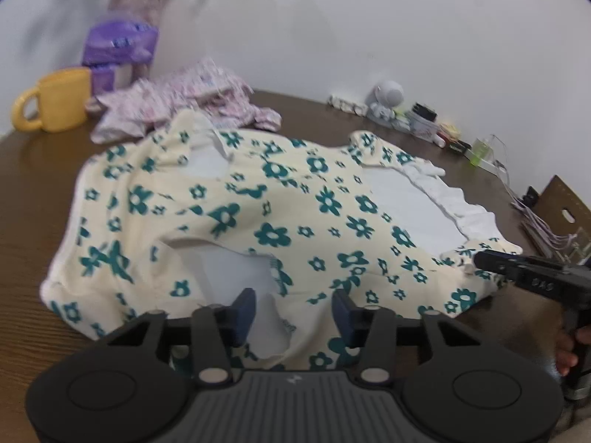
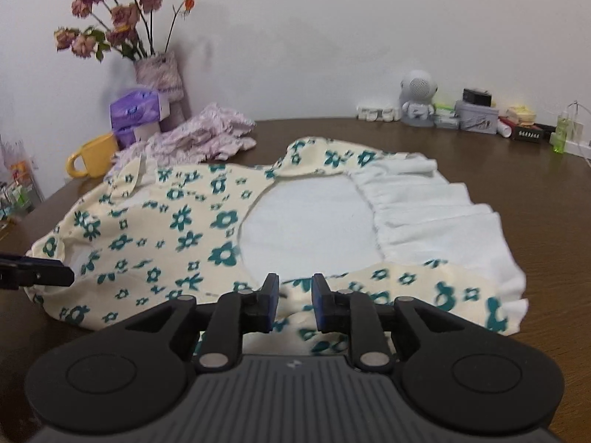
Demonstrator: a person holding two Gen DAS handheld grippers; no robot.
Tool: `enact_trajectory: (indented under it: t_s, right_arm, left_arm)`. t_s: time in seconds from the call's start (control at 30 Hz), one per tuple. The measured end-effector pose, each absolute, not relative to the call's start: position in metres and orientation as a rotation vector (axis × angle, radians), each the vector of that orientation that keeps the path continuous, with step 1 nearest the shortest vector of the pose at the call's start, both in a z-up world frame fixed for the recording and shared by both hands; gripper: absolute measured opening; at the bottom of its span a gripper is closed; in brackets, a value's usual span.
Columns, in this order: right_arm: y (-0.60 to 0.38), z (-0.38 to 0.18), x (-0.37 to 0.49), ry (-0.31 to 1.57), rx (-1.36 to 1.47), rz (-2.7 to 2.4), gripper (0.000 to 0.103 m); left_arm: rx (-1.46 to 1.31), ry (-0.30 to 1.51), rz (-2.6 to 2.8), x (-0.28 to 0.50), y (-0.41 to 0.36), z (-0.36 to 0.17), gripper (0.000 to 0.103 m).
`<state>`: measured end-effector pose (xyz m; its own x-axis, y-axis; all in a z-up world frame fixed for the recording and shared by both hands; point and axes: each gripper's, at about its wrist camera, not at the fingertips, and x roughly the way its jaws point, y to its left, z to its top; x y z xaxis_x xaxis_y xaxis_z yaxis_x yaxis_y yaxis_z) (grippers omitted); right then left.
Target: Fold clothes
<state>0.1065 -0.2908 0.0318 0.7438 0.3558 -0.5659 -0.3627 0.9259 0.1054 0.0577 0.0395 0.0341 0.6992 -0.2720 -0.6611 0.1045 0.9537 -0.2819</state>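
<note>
A cream garment with teal flowers [image 1: 258, 217] and a white ruffled edge lies spread on the brown table [image 1: 40, 184]. It also shows in the right wrist view [image 2: 177, 229], with its white ruffle [image 2: 436, 214] at the right. My left gripper [image 1: 293, 312] is open, its jaws over the garment's near edge by an armhole. My right gripper [image 2: 294, 302] is open with a narrower gap, over the near hem. The right gripper's tip [image 1: 491, 260] shows at the garment's right corner in the left wrist view.
A crumpled pink patterned garment [image 1: 184, 103] lies at the back left beside a yellow mug [image 1: 55, 99], purple tissue packs [image 2: 138, 110] and a vase of dried flowers [image 2: 159, 70]. A white figurine [image 2: 417, 99], boxes and small items line the back wall at right.
</note>
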Motion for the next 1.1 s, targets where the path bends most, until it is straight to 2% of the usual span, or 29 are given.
enact_trajectory:
  t_s: [0.17, 0.23, 0.3, 0.7, 0.77, 0.93, 1.07, 1.1]
  right_arm:
    - [-0.285, 0.027, 0.103, 0.611, -0.019, 0.377, 0.021]
    - [-0.287, 0.026, 0.102, 0.613, -0.011, 0.373, 0.021]
    - [-0.289, 0.024, 0.102, 0.616, -0.006, 0.369, 0.021]
    - [-0.293, 0.018, 0.104, 0.654, -0.064, 0.388, 0.023]
    - [-0.292, 0.017, 0.103, 0.656, -0.074, 0.393, 0.024]
    - [-0.293, 0.024, 0.098, 0.634, -0.061, 0.406, 0.026]
    - [-0.288, 0.026, 0.099, 0.621, -0.077, 0.414, 0.027]
    - [-0.287, 0.025, 0.099, 0.626, -0.083, 0.413, 0.027]
  left_arm:
    - [-0.28, 0.848, -0.24, 0.07, 0.046, 0.029, 0.027]
    - [-0.309, 0.892, -0.268, 0.076, 0.049, 0.026, 0.004]
    - [-0.321, 0.925, -0.297, 0.081, 0.052, 0.025, 0.002]
    - [-0.319, 1.048, -0.411, 0.084, 0.059, 0.034, 0.002]
    - [-0.345, 1.042, -0.407, 0.083, 0.063, 0.033, 0.007]
    - [-0.333, 1.003, -0.385, 0.081, 0.063, 0.037, 0.03]
    - [-0.326, 1.03, -0.39, 0.086, 0.06, 0.035, 0.026]
    - [-0.325, 1.039, -0.4, 0.087, 0.06, 0.035, 0.016]
